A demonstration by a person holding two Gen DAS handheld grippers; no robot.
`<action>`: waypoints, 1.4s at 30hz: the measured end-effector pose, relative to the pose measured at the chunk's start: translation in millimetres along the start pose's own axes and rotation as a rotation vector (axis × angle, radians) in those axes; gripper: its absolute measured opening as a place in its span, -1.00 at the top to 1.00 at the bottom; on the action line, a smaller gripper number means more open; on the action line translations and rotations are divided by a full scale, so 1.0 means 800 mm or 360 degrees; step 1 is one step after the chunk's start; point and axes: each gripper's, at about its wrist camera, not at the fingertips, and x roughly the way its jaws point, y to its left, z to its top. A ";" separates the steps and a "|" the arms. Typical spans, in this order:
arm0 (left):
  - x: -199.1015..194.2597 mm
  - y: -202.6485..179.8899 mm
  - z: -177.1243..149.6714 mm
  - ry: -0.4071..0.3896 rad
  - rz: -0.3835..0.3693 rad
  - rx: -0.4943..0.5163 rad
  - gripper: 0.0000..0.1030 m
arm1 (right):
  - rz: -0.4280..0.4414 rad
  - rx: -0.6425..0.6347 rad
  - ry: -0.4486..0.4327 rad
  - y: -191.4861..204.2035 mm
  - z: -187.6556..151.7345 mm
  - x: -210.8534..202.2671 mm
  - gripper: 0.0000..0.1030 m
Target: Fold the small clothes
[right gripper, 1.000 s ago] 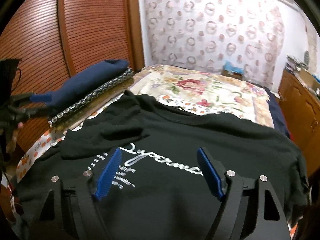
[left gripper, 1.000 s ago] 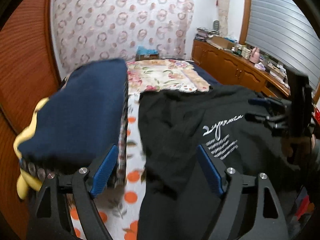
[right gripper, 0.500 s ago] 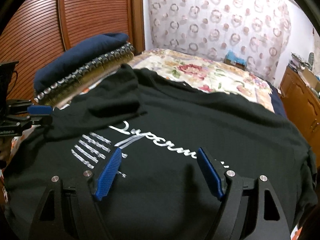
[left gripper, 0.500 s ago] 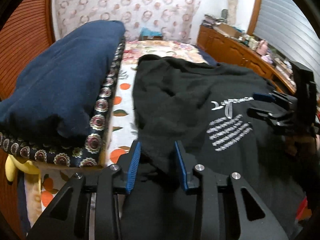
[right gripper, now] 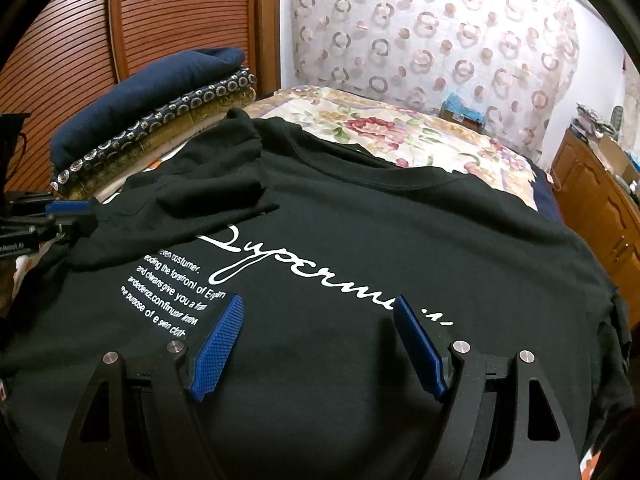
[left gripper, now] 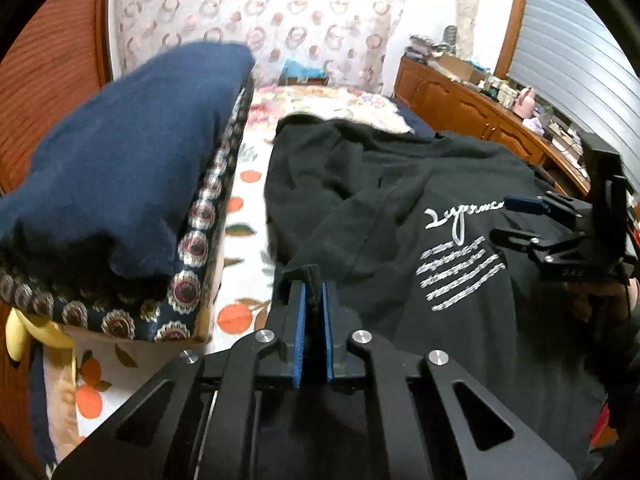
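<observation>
A black T-shirt [left gripper: 400,184] [right gripper: 400,220] with white script print lies spread on the bed, one sleeve [right gripper: 208,200] folded in over the chest. My left gripper [left gripper: 313,284] is shut on a fold of the shirt's left edge; black cloth sticks up between its blue pads. It also shows at the left rim of the right wrist view [right gripper: 68,216]. My right gripper [right gripper: 318,304] hangs open just over the printed chest, nothing between its fingers. In the left wrist view the right gripper [left gripper: 532,220] shows side-on, with a hand behind it.
A stack of folded cloth with a navy piece [left gripper: 120,152] [right gripper: 160,92] on top sits left of the shirt. Floral bedding [right gripper: 400,136] lies beyond the collar. A slatted wooden door [right gripper: 160,20] stands at the left and a wooden sideboard [left gripper: 472,108] at the right.
The left jaws went from wide open to shut, pinching the shirt's left edge. Both grippers sank closer to the shirt. The right jaws stayed open.
</observation>
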 end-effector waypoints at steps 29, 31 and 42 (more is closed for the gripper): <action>-0.062 -0.058 -0.019 -0.0107 -0.0212 0.0093 0.05 | 0.0098 -0.0036 -0.0030 0.003 0.008 -0.030 -0.29; -0.062 -0.051 -0.018 -0.0129 -0.0168 0.0092 -0.26 | 0.0116 -0.0060 -0.0049 0.009 0.017 -0.036 -0.27; -0.043 0.006 -0.039 -0.0073 0.0078 -0.0027 -0.63 | 0.0326 -0.0161 -0.0038 0.058 0.072 0.005 0.01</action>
